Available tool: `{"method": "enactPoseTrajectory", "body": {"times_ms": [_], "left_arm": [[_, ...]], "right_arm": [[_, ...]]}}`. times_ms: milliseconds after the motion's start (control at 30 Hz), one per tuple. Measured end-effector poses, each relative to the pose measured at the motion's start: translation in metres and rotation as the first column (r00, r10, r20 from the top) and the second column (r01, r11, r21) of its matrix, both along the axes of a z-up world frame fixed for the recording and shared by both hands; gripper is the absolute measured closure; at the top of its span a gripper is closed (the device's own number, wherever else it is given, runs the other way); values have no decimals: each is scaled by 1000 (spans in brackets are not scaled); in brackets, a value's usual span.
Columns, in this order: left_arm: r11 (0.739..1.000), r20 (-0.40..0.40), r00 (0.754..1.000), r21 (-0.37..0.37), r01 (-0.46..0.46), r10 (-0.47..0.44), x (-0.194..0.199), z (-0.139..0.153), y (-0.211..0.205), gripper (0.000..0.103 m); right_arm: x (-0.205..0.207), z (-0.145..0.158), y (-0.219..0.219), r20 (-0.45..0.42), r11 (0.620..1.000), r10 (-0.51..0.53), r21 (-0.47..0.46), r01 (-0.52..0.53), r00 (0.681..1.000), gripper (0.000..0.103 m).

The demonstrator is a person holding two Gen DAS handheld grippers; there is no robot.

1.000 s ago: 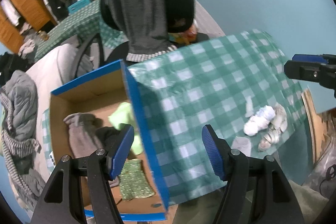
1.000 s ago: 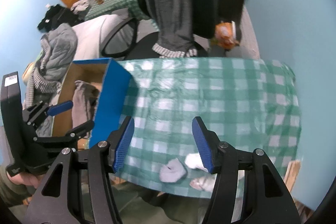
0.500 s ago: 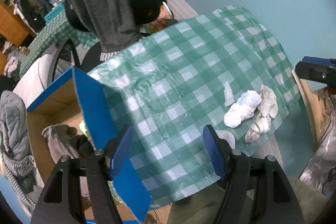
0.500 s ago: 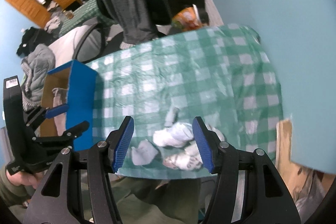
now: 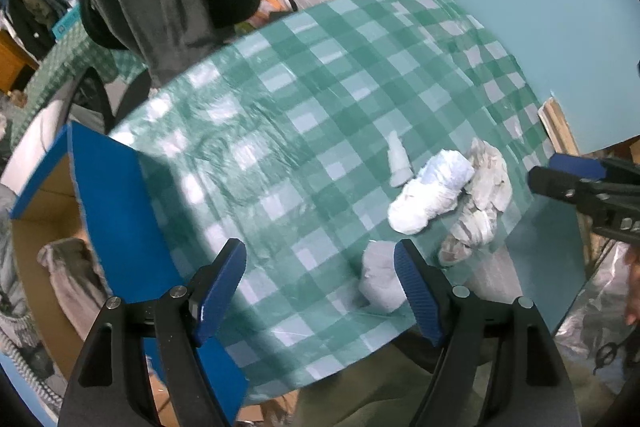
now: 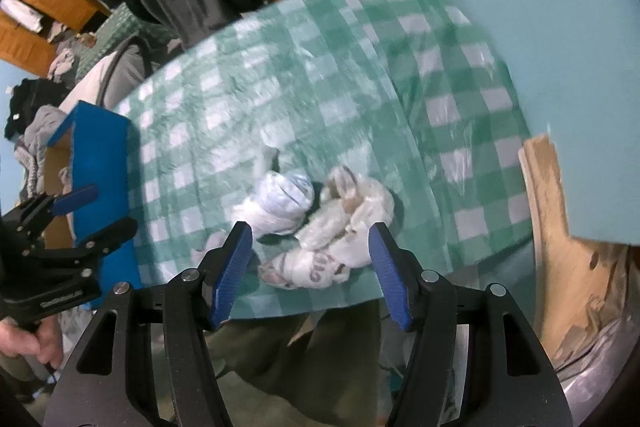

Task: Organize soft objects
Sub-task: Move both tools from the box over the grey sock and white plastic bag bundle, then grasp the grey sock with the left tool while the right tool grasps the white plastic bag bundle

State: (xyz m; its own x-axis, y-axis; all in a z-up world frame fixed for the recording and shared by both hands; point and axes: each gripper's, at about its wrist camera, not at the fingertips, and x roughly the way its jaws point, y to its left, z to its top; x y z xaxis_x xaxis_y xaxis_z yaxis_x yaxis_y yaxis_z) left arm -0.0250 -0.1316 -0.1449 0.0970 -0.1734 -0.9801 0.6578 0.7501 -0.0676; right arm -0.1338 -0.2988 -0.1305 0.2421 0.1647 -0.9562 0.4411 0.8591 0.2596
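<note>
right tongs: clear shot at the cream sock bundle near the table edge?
Probably yes. The right tongs hang over the cream sock bundle, jaws opening, nothing held. Only the white-blue bundle crowds its left side and might get pinched too.

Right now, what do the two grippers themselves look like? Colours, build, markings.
Both match: the left gripper and right gripper have black plastic arms with triangular cut-outs, silver screws, and flat blue ribbed fingers. Seen from the right wrist camera, the left gripper's black body carries small embossed lettering, unreadable here. No cables or sleeves visible.
</note>
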Motion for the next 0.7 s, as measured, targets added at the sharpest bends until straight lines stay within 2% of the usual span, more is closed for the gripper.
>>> {"method": "enactPoseTrajectory", "body": {"times_ms": [267,500,700], "left_arm": [[1000,-92,996,-23,8,-10,-19,-24,-12,23],[1000,-149,989,21,8,-5,-30,-52,-23,23],[999,-163,987,48,4,4,-30,-69,-29,23]], "right_arm": [[-12,-37,-2,-51,998,-47,45,49,998,42],[-14,-58,-2,-86,996,-47,72,53,995,42],[-10,-74,1,-116,997,-35,68,43,993,42]]}}
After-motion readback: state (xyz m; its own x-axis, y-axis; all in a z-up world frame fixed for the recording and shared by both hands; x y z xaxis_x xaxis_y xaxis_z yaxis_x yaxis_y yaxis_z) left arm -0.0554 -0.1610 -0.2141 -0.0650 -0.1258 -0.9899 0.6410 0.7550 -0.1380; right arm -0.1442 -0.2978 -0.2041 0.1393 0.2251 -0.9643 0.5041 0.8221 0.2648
